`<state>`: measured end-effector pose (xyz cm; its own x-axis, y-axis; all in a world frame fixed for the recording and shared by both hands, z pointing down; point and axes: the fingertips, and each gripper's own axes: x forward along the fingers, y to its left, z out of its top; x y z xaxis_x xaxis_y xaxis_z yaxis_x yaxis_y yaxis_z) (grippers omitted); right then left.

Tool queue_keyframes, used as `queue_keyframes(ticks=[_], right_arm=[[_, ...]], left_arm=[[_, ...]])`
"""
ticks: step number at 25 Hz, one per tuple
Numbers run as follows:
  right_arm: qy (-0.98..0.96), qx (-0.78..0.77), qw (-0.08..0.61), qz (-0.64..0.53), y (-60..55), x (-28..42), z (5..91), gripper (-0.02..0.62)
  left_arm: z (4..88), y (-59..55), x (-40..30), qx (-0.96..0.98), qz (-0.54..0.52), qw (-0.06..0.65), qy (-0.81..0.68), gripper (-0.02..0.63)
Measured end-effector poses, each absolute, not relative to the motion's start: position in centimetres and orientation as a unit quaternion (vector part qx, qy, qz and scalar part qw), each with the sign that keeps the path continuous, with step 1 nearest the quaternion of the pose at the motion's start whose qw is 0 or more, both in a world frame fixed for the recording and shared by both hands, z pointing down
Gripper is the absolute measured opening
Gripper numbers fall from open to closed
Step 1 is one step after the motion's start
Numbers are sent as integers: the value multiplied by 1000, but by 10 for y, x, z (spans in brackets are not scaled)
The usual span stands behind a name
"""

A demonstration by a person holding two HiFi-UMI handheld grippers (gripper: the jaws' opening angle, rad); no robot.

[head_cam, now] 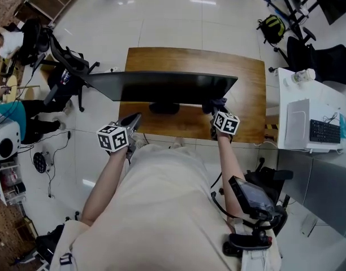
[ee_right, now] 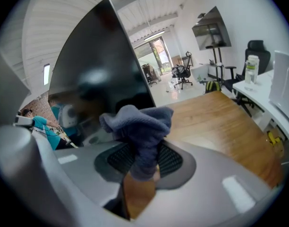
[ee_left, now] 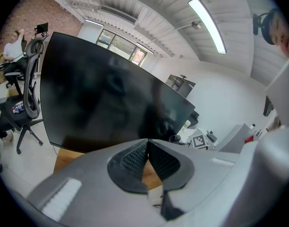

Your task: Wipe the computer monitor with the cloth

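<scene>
Right gripper [ee_right: 143,159] is clamped on the blue cloth [ee_right: 137,124], which bunches past the jaw tips at the lower right edge of the monitor [head_cam: 161,86]. Left gripper [ee_left: 148,156] has its jaws together on nothing, low by the screen's left side.

Recommended: press the bunched cloth flat on the glass and sweep in overlapping passes (light pressure, as the panel rests on a single stand [head_cam: 163,107] and may rock).

The monitor sits on a wooden desk [head_cam: 249,89]. An office chair [head_cam: 63,58] at left and a white table [head_cam: 292,89] with keyboard [head_cam: 324,131] at right obstruct nothing.
</scene>
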<state>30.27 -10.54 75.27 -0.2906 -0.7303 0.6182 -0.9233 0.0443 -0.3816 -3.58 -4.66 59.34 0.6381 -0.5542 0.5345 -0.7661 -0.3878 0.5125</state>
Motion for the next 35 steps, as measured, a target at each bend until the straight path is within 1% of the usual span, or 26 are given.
queue_keyframes(ticks=[12, 18, 26, 35], right_arm=[[-706, 565, 184, 386, -93, 299, 817, 121], [-704, 557, 185, 401, -90, 294, 843, 121], [-684, 574, 172, 417, -84, 294, 849, 121], [-657, 599, 179, 421, -86, 248, 847, 121]], left_arm=[[598, -52, -40, 815, 141, 389, -406, 0], [603, -51, -56, 805, 140, 399, -417, 0], [619, -48, -89, 792, 150, 412, -424, 0], [632, -56, -142, 788, 162, 417, -423, 0]])
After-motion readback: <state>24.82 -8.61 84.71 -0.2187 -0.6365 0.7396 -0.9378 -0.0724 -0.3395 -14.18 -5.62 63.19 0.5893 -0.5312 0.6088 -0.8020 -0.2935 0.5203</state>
